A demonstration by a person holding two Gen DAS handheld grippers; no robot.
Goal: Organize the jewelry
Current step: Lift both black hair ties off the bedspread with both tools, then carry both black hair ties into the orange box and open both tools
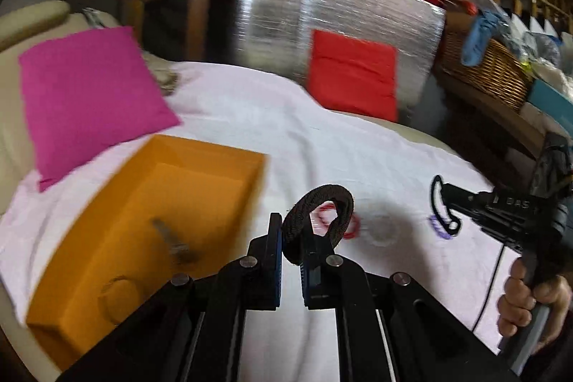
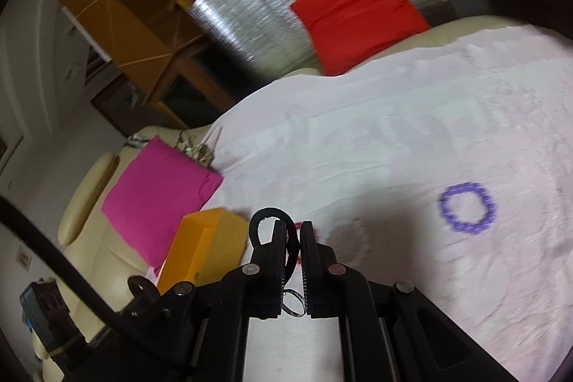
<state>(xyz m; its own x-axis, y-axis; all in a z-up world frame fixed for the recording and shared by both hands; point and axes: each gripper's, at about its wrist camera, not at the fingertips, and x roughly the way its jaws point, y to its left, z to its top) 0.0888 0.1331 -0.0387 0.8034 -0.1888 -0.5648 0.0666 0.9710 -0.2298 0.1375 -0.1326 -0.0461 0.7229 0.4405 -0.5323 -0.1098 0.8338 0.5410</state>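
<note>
My left gripper [image 1: 290,231] is shut on a dark braided bracelet [image 1: 322,213], held above the white cloth just right of the orange box [image 1: 200,163]. The box holds a small metal piece [image 1: 175,242] and a ring [image 1: 118,292]. A red bracelet [image 1: 352,226], a pale bracelet [image 1: 383,231] and a purple bead bracelet [image 1: 438,228] lie on the cloth. My right gripper [image 2: 293,231] is shut on a thin black bracelet [image 2: 266,221]; it also shows in the left wrist view [image 1: 438,203]. The purple bracelet [image 2: 467,208] lies to its right. A small silver ring [image 2: 293,303] lies under the jaws.
A white cloth [image 1: 286,138] covers the sofa seat. A pink cushion [image 1: 86,95] lies at the left, a red cushion [image 1: 354,74] at the back against a silver foil panel [image 1: 286,17]. A wicker basket [image 1: 490,70] stands at the right.
</note>
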